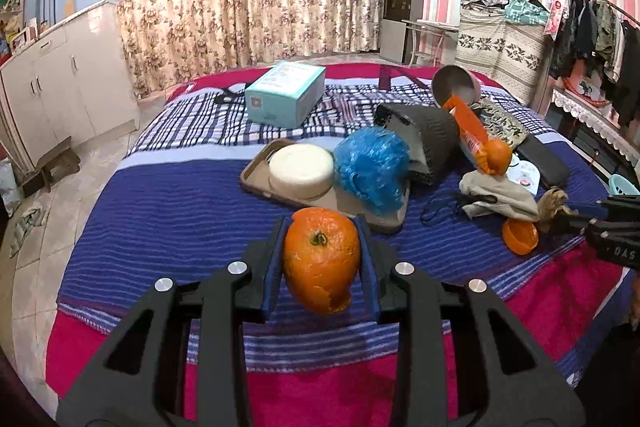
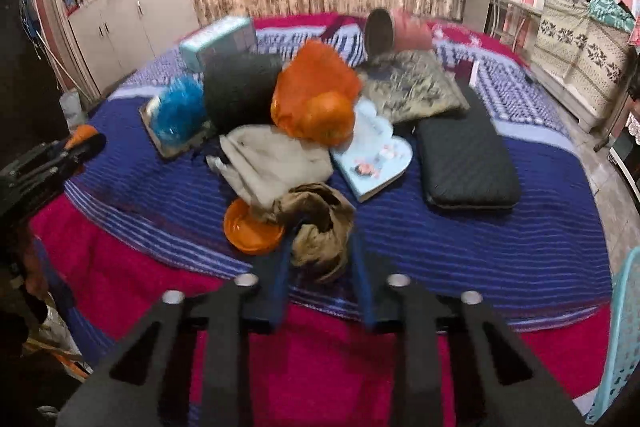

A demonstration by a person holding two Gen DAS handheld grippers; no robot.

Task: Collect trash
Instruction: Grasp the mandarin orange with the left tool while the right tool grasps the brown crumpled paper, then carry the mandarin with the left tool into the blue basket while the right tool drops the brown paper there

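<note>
A hollow orange citrus peel (image 1: 322, 259) is pinched at its sides in the nearly closed left tool (image 1: 322, 263) above the striped bed (image 1: 180, 211); light and crushable, gentle pressure is judged enough. The right tool (image 2: 320, 267) is closed around a soft crumpled brown paper wad (image 2: 320, 223), best gripped mid-bulk.

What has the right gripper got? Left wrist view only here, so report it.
Observer: The right gripper is shut on a crumpled brown paper wad.
Operator: Tell me what sits behind that wad.
Observer: A pale blue heart-shaped box lies there, its far edge tucked under the orange net bag.
Operator: Now report what is right of the box.
Observer: A black quilted pad lies flat on the bed, clear of the wad.
</note>
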